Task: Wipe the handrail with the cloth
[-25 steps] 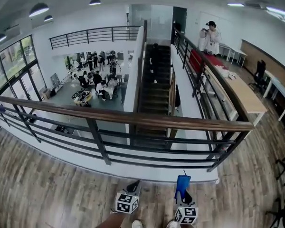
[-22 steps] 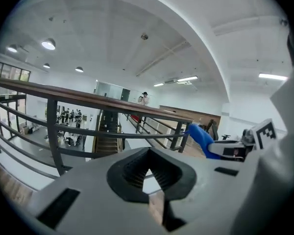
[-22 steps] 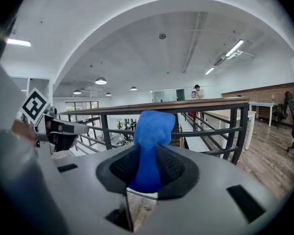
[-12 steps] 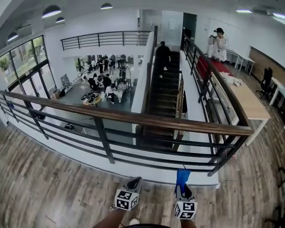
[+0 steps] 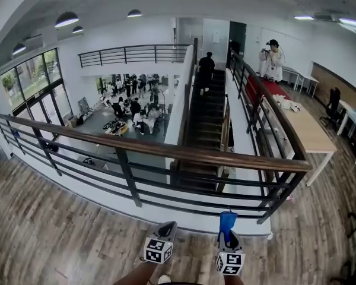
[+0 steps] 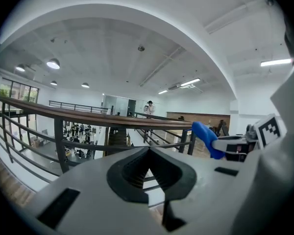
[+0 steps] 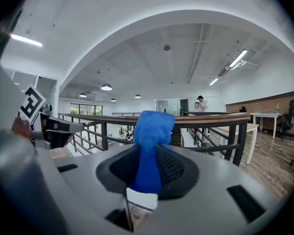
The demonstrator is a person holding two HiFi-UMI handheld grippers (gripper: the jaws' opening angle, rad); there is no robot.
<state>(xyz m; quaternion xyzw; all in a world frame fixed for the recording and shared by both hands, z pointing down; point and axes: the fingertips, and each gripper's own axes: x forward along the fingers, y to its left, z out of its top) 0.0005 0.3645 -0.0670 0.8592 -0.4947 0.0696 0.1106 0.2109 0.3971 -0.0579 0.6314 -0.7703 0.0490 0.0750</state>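
Both grippers sit low at the near edge of the head view, well short of the handrail [image 5: 184,153], which runs left to right across the scene above an open atrium.

Right gripper [image 5: 229,242]: jaws clamped on the blue cloth [image 7: 152,136]. The cloth stands upright out of the pads as a bunched roll, with its white tag hanging below the jaws. It does not touch the rail.

Left gripper [image 6: 148,168]: jaws closed tip to tip, nothing between them.

Wiping is not yet under way, in our judgement; the cloth first has to be raised onto the rail's wooden top.

Risks from here:
- The cloth is bunched, so we expect only a small patch to meet the wood. Press too low and the hard jaws could scrape the rail instead.
- Drag along the rail may pull the roll out of the pinch. If it slips on the far side, it drops to the lower floor [image 5: 98,120], where people are gathered.
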